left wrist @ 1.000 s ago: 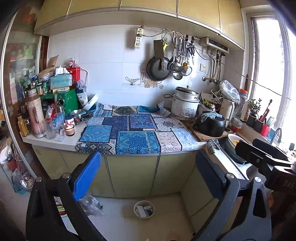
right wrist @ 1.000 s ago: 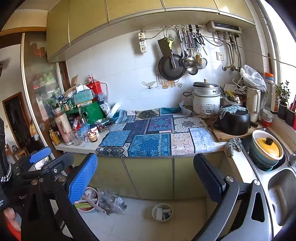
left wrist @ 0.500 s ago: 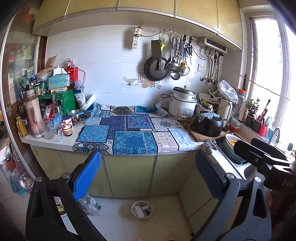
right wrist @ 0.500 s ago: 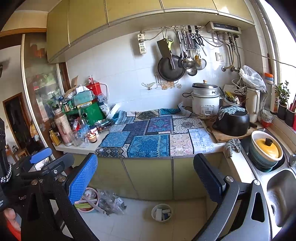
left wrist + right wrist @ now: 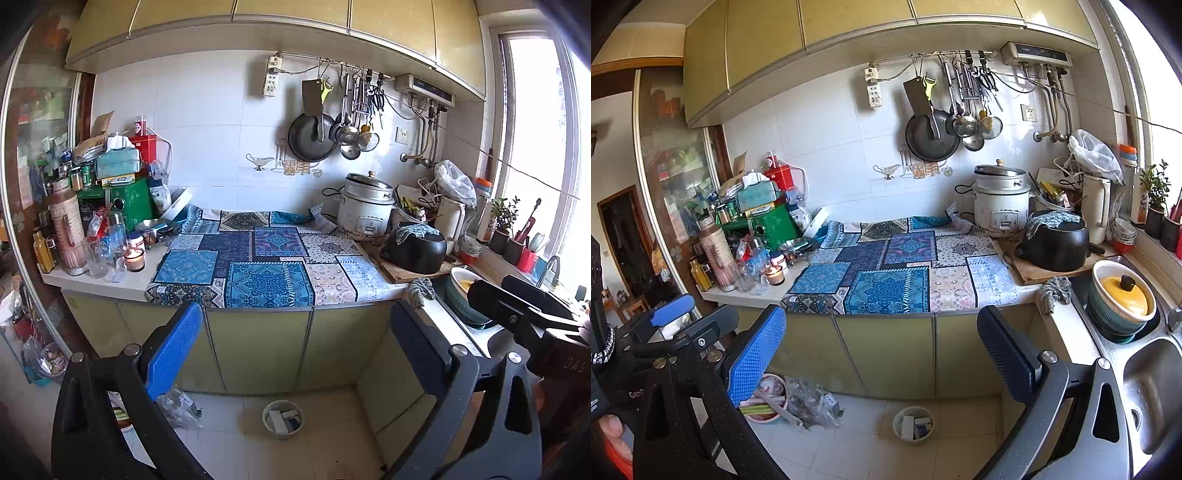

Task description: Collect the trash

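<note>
Little has moved: the left view has only drifted, the cloth-covered worktop (image 5: 258, 266) now sitting slightly lower. Left gripper (image 5: 291, 354) fingers are apart and empty, well above the floor. A small bin (image 5: 283, 418) of scraps stands on the floor below the worktop's front edge, a crumpled plastic bag (image 5: 177, 404) nearer the left corner.

From the right view, right gripper (image 5: 882, 354) fingers are also apart, empty. The bag (image 5: 810, 400) lies beside a pink bowl (image 5: 764, 402); a careless reach could tip the bowl or bin (image 5: 913, 424), and thin plastic may slip.
</note>
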A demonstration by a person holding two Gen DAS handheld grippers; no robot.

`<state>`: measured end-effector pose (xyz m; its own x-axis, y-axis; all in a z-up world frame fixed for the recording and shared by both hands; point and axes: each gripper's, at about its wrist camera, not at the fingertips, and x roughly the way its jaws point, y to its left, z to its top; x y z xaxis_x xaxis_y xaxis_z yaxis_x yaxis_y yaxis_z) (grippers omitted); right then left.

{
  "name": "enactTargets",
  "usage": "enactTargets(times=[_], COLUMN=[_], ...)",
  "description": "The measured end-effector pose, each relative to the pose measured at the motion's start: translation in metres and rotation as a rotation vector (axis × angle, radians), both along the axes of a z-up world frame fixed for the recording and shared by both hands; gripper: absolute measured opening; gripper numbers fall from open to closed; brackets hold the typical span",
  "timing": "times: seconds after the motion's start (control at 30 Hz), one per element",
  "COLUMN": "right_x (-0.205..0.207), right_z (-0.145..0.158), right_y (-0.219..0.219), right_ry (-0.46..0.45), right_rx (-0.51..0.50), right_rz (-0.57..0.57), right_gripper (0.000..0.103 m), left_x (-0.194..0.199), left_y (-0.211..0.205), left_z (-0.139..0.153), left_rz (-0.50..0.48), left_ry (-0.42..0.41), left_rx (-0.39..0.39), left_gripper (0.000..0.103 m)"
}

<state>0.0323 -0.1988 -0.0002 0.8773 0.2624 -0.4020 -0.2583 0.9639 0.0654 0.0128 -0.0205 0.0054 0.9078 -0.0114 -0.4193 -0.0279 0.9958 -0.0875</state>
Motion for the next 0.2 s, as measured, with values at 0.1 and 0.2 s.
enactTargets(times=[0.1, 0.2], right_x=[-0.0005, -0.0007], right_z=[0.0004, 0.0007], right_y=[-0.0004, -0.0014], right_ry=[0.001, 0.005], right_rx=[0.000, 0.002], right_rz=[-0.001, -0.003], right_gripper=[0.103, 0.103], left_x=[0.0010, 0.0021], left_y=[-0.0004, -0.0011], left_z=[0.0002, 0.0003], left_rz=[-0.002, -0.001], left_ry=[0.000, 0.006], left_rx=[-0.003, -0.001], left_gripper=[0.102, 0.102])
